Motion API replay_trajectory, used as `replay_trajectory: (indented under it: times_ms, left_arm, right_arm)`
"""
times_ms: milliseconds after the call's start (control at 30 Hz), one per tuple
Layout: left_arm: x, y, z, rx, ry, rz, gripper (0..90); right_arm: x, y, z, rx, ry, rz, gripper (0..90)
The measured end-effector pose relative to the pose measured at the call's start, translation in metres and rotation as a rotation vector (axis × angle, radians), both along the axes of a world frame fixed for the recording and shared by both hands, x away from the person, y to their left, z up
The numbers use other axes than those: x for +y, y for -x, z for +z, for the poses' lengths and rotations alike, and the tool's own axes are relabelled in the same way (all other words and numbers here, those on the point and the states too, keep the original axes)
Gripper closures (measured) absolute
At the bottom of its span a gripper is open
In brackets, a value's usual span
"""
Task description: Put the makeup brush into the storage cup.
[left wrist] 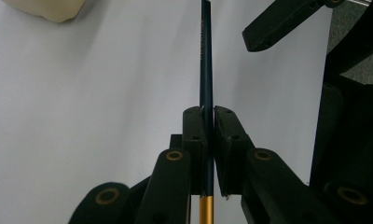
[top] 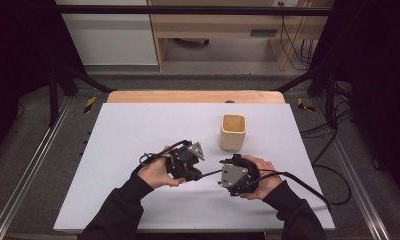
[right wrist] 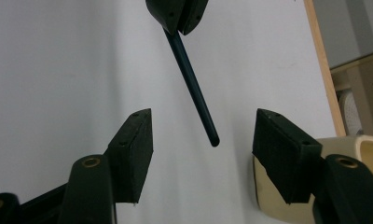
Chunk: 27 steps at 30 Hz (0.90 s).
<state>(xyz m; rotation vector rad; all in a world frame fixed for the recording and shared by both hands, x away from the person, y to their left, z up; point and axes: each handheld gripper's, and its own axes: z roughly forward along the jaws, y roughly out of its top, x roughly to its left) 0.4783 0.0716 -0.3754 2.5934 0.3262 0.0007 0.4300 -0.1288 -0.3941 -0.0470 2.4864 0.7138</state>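
A dark blue pencil (left wrist: 206,56) with a gold ferrule near its end is clamped between the jaws of my left gripper (left wrist: 209,112), which is shut on it. The pencil points away toward my right gripper (right wrist: 203,135), whose jaws stand wide open on either side of the pencil's free tip (right wrist: 213,140) without touching it. In the high view both hands hold the grippers close together low on the white table: left gripper (top: 188,167), right gripper (top: 228,172), with the pencil (top: 208,173) bridging them.
A cream square cup (top: 233,131) stands upright just beyond the grippers, right of centre; it also appears as the cup (right wrist: 362,154) beside my right jaw. The white table (top: 128,130) has free room to the left and front. Cables trail off to the right.
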Motion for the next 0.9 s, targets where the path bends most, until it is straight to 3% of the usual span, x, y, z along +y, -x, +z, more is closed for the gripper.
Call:
replay_trajectory:
  times_ms: [67, 100, 233, 267, 333, 367, 567, 600, 900]
  left_arm:
    - [-0.001, 0.001, 0.0, 0.006, -0.001, 0.008, 82.9]
    - [-0.003, 0.0, 0.0, 0.005, -0.008, 0.006, 82.9]
    - [-0.007, 0.0, 0.001, 0.015, -0.015, 0.005, 82.9]
    - [-0.009, 0.001, 0.001, 0.013, -0.015, 0.007, 82.9]
    - [-0.011, 0.001, 0.001, 0.012, -0.014, 0.003, 82.9]
    - [-0.011, 0.001, 0.001, 0.012, -0.014, 0.003, 82.9]
    - [-0.018, 0.002, -0.001, 0.025, -0.009, 0.014, 82.9]
    - [-0.019, 0.002, 0.0, 0.028, -0.027, 0.01, 82.9]
    - [-0.023, 0.003, 0.001, 0.04, -0.024, 0.02, 82.9]
  right_arm:
    - [0.001, 0.001, -0.001, -0.004, -0.01, -0.001, 39.2]
    - [0.0, 0.0, -0.001, -0.04, 0.009, 0.044, 40.9]
    - [0.002, 0.002, -0.003, -0.054, 0.004, 0.068, 44.0]
    - [0.001, 0.001, -0.003, -0.075, 0.027, 0.095, 44.9]
    - [0.003, 0.003, -0.006, -0.081, 0.017, 0.098, 47.5]
    - [0.003, 0.003, -0.005, -0.09, 0.034, 0.111, 48.7]
    - [0.004, 0.004, -0.008, -0.106, 0.048, 0.126, 56.6]
    - [0.004, 0.003, -0.008, -0.115, 0.063, 0.137, 59.4]
    - [0.006, 0.005, -0.013, -0.118, 0.102, 0.132, 66.4]
